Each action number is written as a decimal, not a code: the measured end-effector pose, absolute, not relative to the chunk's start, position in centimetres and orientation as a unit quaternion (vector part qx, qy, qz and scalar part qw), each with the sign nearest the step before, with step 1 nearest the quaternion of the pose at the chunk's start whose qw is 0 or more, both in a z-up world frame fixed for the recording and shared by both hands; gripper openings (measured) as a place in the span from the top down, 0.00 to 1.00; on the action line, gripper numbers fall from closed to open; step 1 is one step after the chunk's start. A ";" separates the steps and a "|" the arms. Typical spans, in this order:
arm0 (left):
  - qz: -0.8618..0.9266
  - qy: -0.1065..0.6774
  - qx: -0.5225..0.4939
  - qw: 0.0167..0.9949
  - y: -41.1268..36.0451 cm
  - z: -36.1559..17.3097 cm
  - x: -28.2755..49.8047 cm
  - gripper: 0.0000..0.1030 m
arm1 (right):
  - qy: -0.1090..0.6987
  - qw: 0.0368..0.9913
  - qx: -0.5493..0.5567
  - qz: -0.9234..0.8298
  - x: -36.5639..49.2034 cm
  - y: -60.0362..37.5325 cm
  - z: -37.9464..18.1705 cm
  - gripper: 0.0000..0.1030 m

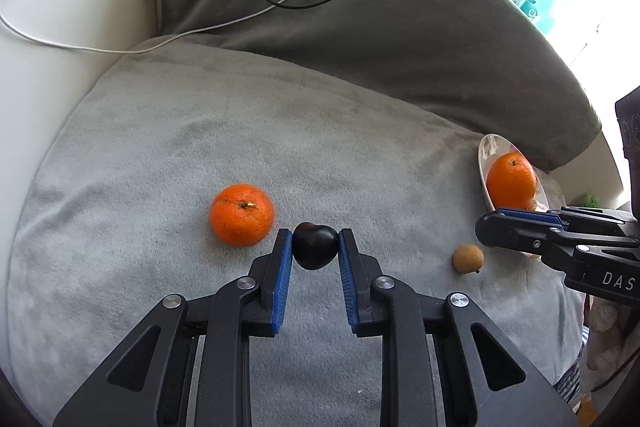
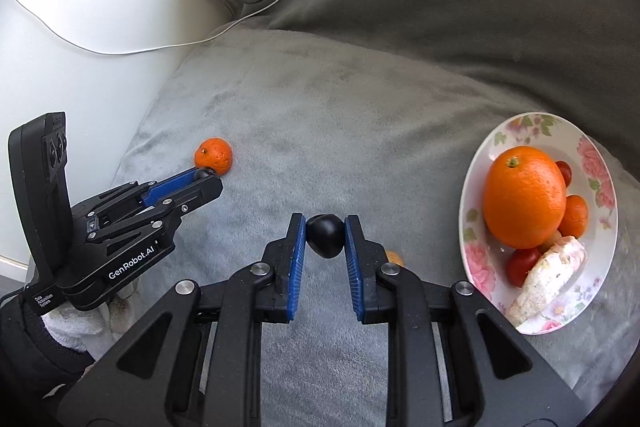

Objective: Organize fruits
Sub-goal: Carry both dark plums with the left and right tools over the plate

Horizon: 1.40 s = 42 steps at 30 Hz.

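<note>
Left wrist view. The left gripper (image 1: 316, 247) is pinching a dark cherry (image 1: 314, 245) between its blue fingers (image 1: 282, 255), which are closing tightly on the fruit's two sides. Taking the flowered plate (image 1: 486, 155) as landmark: the cherry is hanging well to the plate's left, over the grey blanket (image 1: 160, 147); a tangerine (image 1: 242, 214) is lying on the blanket farther left, just beside the cherry in the picture; a small brown fruit (image 1: 468, 258) is resting near the plate's lower left. A large orange (image 1: 511, 179) is sitting on the plate. The right gripper (image 1: 486, 229) is entering edge-on below the plate, so what it is holding is not showing here.

Right wrist view. The right gripper (image 2: 325, 237) is likewise clamping a second dark cherry (image 2: 325, 235) between its fingers (image 2: 297, 251), left of the plate (image 2: 476, 163). Only this view is revealing the plate's full contents: the orange (image 2: 524, 195), a small orange fruit (image 2: 575, 215), red cherry tomatoes (image 2: 522, 265) and a pale wedge of food (image 2: 546, 277). It is also showing the left gripper (image 2: 208, 175) from the side, far left of the plate, next to the tangerine (image 2: 213, 155).

Handling, as judged: each cherry is looking light, smooth, slippery and easily bruised, so a gentle hold across its widest part is seeming best; the round fruit on the plate may roll when nudged.
</note>
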<state>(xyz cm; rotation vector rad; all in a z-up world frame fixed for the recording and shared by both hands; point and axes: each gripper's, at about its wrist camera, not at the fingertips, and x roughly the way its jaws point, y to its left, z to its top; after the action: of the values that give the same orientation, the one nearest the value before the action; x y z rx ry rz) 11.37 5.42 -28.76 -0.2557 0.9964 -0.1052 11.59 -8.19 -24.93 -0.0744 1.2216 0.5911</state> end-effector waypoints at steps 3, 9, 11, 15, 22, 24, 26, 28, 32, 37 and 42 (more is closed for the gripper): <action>-0.068 0.472 -0.114 0.872 4.0 -28.0 12.1 0.79 | 0.558 0.789 -0.022 0.256 11.8 -10.4 -24.1 0.80; -0.104 0.463 -0.097 0.875 0.9 -26.7 13.7 0.79 | 0.544 0.810 0.005 0.219 12.2 -14.9 -22.4 0.80; -0.116 0.460 -0.091 0.876 -0.2 -26.3 14.1 0.79 | 0.540 0.816 0.010 0.206 12.4 -16.4 -22.0 0.80; -0.139 0.458 -0.078 0.875 -2.5 -25.5 15.1 0.79 | 0.534 0.826 0.024 0.178 12.9 -19.4 -21.4 0.80; -0.178 0.455 -0.055 0.871 -6.8 -24.6 17.2 0.79 | 0.532 0.834 0.046 0.139 13.9 -23.8 -21.5 0.80; -0.188 0.453 -0.048 0.870 -8.1 -24.4 17.9 0.79 | 0.531 0.836 0.050 0.130 14.1 -24.8 -21.5 0.80; -0.198 0.453 -0.044 0.868 -9.2 -24.3 18.5 0.79 | 0.532 0.836 0.054 0.124 14.4 -25.6 -21.7 0.80; -0.208 0.454 -0.039 0.866 -10.3 -24.2 19.1 0.79 | 0.532 0.836 0.058 0.119 14.7 -26.3 -21.8 0.80; -0.223 0.459 -0.031 0.859 -12.4 -24.3 20.2 0.79 | 0.535 0.835 0.063 0.112 15.1 -27.2 -22.2 0.80; -0.232 0.471 -0.025 0.851 -14.1 -24.7 21.4 0.79 | 0.539 0.833 0.061 0.110 15.5 -27.7 -22.8 0.80; -0.236 0.484 -0.024 0.843 -14.9 -25.0 22.2 0.79 | 0.545 0.829 0.062 0.111 15.6 -27.8 -23.5 0.80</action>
<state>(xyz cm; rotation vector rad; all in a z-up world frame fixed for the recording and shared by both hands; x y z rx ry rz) 22.21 -14.95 -25.02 -0.0511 1.0213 -0.4988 15.64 -27.77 -23.45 0.1309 1.1561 0.2352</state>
